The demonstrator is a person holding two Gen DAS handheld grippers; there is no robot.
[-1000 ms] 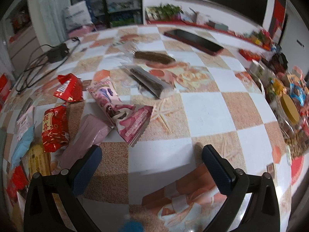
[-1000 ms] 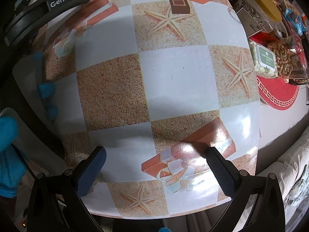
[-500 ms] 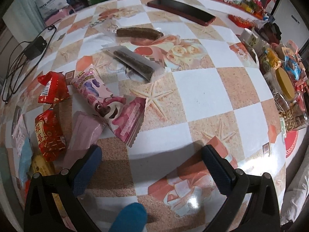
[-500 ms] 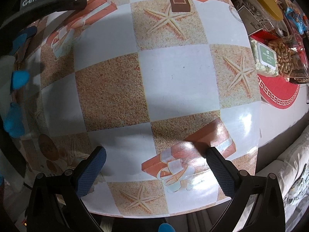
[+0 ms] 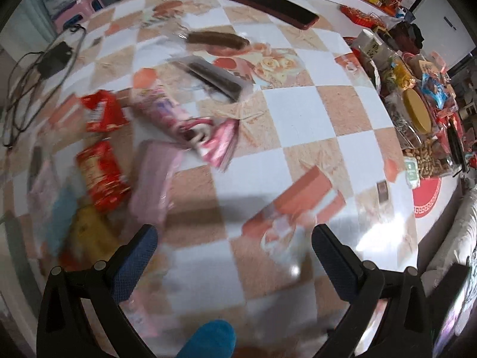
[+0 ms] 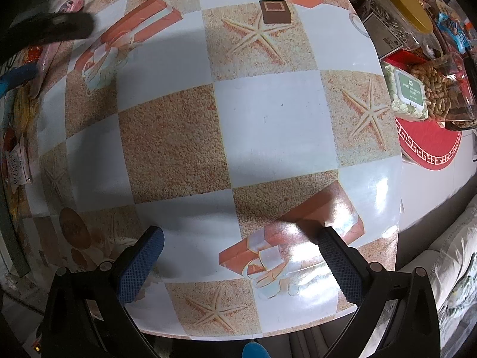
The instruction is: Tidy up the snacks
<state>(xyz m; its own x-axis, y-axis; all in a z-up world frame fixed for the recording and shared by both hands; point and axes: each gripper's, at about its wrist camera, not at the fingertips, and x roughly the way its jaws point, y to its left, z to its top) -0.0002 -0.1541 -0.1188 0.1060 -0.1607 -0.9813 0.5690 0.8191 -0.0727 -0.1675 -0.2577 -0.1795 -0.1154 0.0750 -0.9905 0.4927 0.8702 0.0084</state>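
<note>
In the left wrist view several snack packs lie on the checkered table [image 5: 298,110]: a pink printed pack [image 5: 184,125], a plain pink pack [image 5: 155,179], two red packs [image 5: 103,112] [image 5: 101,176], a yellow pack [image 5: 89,232] and two dark bars in clear wrap [image 5: 214,79] [image 5: 219,38]. My left gripper [image 5: 234,247] is open and empty, above the table to the right of the plain pink pack. My right gripper [image 6: 238,247] is open and empty above the table's near edge [image 6: 268,331].
A dark phone [image 5: 269,7] lies at the far side. Jars and bags of nuts and snacks [image 5: 417,119] crowd the right edge, also in the right wrist view [image 6: 417,86]. A charger and cable [image 5: 50,59] lie far left. A red mat [image 6: 429,146] is on the floor.
The left gripper has pulled back and risen, so the snack packs look smaller and farther; its view is blurred by motion. The right gripper has stayed still.
</note>
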